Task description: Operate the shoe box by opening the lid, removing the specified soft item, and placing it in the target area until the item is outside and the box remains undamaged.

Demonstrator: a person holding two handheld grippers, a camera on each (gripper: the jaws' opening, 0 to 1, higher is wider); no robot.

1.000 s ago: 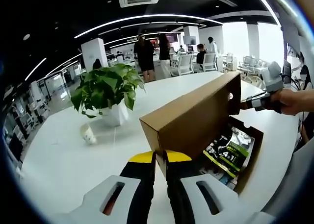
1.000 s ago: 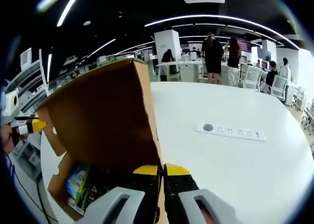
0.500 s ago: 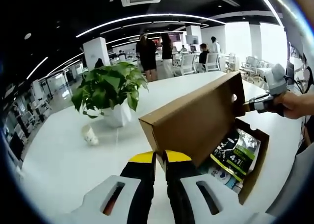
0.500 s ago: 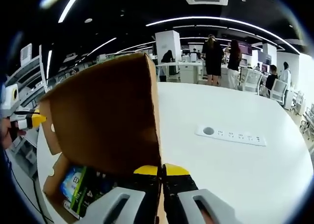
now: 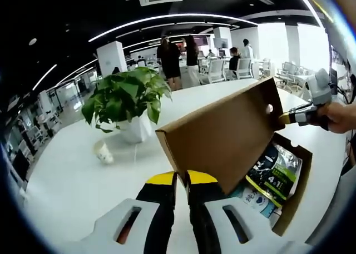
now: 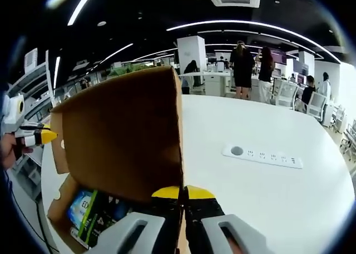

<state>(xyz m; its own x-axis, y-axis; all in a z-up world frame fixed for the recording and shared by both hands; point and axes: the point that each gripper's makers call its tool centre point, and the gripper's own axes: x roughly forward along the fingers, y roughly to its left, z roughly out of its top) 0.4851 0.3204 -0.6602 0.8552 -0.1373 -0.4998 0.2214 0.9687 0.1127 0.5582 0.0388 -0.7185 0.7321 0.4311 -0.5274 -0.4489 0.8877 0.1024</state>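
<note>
Behind raised lid [image 5: 222,137], plant [image 5: 125,101], cup [image 5: 103,152].

Both views look close along their claws, from opposite ends, sharing the raised lid [image 5: 222,137].

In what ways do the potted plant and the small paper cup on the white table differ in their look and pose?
The potted plant is much the bigger, with broad green leaves above a white pot; the paper cup is small, pale and plain. The plant stands upright, while the cup appears tilted or lying on its side. The plant sits farther back on the table, the cup nearer the left gripper. Both rest on the same white tabletop, left of the raised box lid.
</note>
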